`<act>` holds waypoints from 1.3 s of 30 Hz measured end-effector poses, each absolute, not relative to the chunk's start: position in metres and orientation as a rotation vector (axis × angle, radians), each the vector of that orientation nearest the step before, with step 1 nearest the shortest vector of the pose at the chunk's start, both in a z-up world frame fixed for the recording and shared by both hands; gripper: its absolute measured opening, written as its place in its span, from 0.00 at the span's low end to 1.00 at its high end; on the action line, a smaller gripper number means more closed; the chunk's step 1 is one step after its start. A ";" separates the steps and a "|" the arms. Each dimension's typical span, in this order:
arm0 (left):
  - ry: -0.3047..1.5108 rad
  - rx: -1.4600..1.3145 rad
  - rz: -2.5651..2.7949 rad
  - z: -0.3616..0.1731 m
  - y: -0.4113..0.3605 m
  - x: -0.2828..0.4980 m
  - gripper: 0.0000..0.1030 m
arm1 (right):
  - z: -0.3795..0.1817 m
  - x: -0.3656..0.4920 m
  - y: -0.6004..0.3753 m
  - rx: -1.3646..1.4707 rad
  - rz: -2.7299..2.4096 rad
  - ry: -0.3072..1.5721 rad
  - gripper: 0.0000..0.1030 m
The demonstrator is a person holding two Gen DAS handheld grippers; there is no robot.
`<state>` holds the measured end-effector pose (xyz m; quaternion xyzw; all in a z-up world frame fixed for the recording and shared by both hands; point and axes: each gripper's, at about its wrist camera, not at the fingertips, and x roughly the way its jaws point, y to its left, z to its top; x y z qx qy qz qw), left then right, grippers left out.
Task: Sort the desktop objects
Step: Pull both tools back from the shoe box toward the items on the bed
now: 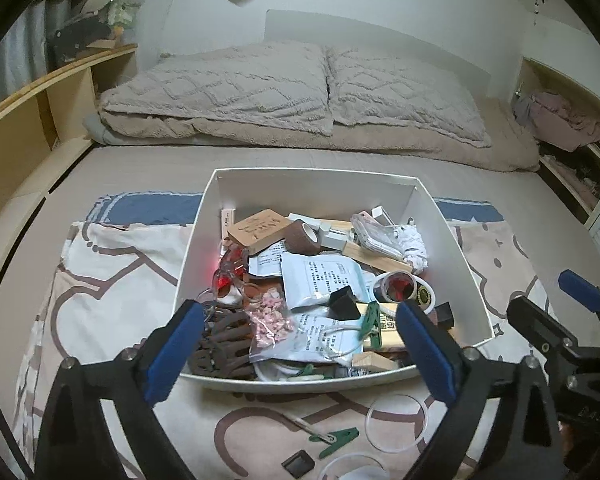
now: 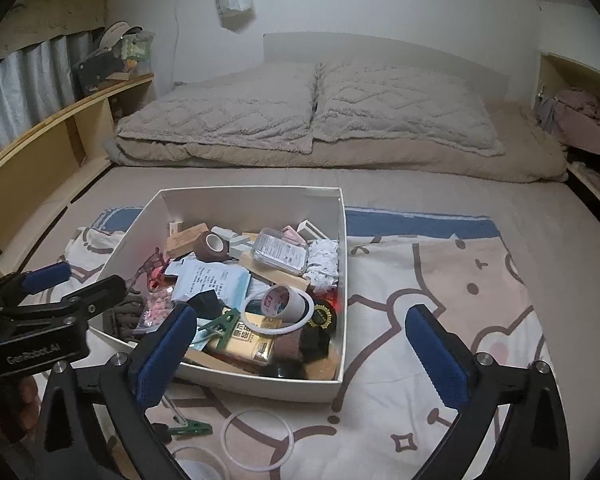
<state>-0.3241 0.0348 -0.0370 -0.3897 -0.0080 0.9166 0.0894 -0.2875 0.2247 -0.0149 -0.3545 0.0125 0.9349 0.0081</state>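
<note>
A white box [image 1: 464, 264] sits on a patterned cloth on the bed, full of mixed small things: paper packets, tape rolls, wood blocks, a green clip, a brown hair claw [image 1: 224, 344]. It also shows in the right wrist view [image 2: 344, 280]. My left gripper [image 1: 300, 344] is open and empty, its fingers over the box's near rim. My right gripper [image 2: 300, 354] is open and empty, over the box's near right corner. On the cloth in front of the box lie a green clip [image 1: 336, 440], a clear ring [image 1: 396, 424] and a small black square [image 1: 298, 462].
Pillows and a folded blanket [image 1: 292, 96] lie at the head of the bed. Wooden shelves [image 1: 40, 108] run along the left, a cluttered niche [image 1: 560, 120] on the right. The right gripper shows at the right edge of the left wrist view [image 1: 572, 320].
</note>
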 end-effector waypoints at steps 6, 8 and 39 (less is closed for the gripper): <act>0.011 -1.112 2.753 -0.022 0.031 -0.304 1.00 | -0.004 -0.273 0.223 -1.073 2.917 0.010 1.00; 0.021 -1.092 2.765 -0.016 0.029 -0.297 1.00 | -0.002 -0.270 0.223 -1.068 2.916 0.016 1.00; 0.043 -0.966 2.838 0.020 0.005 -0.240 1.00 | 0.031 -0.216 0.215 -0.957 2.991 0.072 1.00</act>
